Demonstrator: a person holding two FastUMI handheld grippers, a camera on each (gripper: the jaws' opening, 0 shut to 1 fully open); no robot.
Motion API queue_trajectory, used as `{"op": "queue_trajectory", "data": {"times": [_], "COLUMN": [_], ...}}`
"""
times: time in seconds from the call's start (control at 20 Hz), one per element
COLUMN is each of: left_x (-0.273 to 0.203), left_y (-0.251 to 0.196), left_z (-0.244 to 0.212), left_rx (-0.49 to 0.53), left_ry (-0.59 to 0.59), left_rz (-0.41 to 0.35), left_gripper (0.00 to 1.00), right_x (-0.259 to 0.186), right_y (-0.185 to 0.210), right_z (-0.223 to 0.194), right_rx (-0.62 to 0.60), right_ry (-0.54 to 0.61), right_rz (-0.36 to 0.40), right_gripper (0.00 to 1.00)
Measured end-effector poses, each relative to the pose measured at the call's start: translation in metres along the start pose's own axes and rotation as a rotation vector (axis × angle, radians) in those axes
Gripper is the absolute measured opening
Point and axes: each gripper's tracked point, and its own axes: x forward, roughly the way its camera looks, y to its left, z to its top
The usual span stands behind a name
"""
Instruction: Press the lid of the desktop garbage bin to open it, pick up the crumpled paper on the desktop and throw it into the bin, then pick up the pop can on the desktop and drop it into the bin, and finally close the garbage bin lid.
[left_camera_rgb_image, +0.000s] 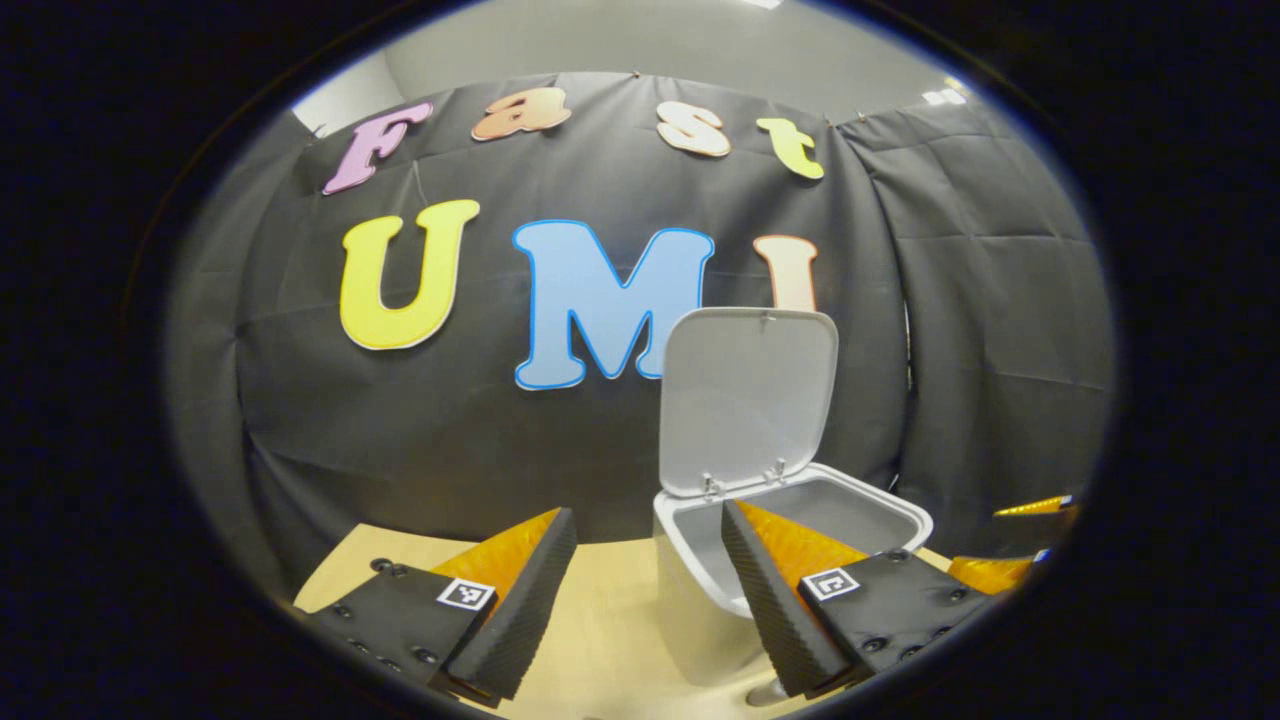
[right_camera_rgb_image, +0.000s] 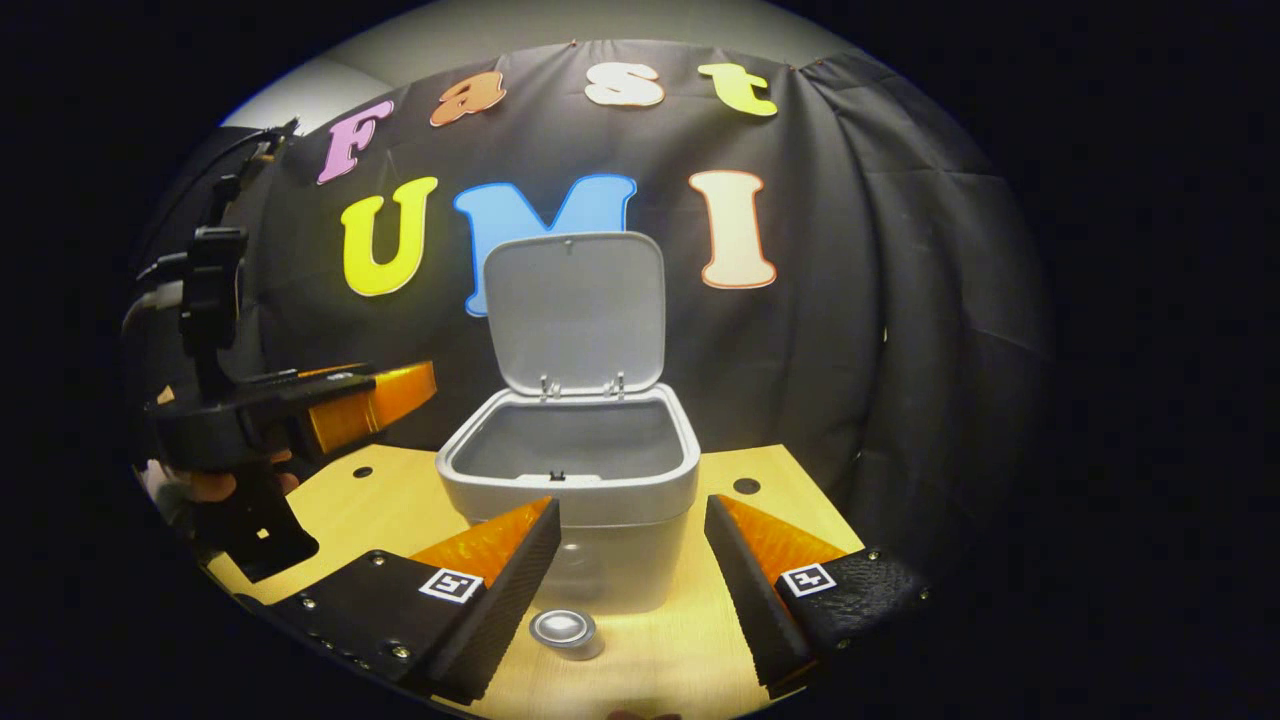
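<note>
Left gripper view: left gripper (left_camera_rgb_image: 648, 585) hovering spread wide, holding nothing, near bin (left_camera_rgb_image: 700, 600); lid (left_camera_rgb_image: 745, 395) standing upright.

Right gripper view: right gripper (right_camera_rgb_image: 632, 585) gaping wide, empty; can (right_camera_rgb_image: 565, 631) lying on table (right_camera_rgb_image: 380, 510) between fingers, near side of bin (right_camera_rgb_image: 600, 560); left gripper (right_camera_rgb_image: 385, 400) hovering at left.

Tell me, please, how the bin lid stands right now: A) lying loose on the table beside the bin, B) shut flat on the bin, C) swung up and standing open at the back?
C: the lid stands upright on its rear hinges above the bin, whose inside shows.
</note>
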Motion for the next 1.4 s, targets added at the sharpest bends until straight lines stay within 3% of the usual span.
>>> {"op": "queue_trajectory", "data": {"times": [0.05,0.2,0.85,1.4], "left_x": [-0.002,-0.01,-0.043,-0.067], "left_y": [0.005,0.018,0.064,0.096], "left_z": [0.0,-0.001,-0.008,-0.018], "left_rx": [-0.002,-0.007,-0.018,-0.039], "left_ry": [0.001,0.005,0.023,0.043], "left_rz": [0.011,0.04,0.144,0.223], "left_gripper": [1.0,1.0,1.0,1.0], "right_x": [0.002,0.009,0.027,0.047], "right_y": [0.004,0.015,0.044,0.054], "right_z": [-0.006,-0.026,-0.106,-0.159], "right_rx": [-0.002,-0.009,-0.045,-0.073], "right_ry": [0.014,0.064,0.262,0.42], "right_rz": [0.015,0.054,0.138,0.161], "right_gripper": [0.93,0.98,0.98,0.98]}}
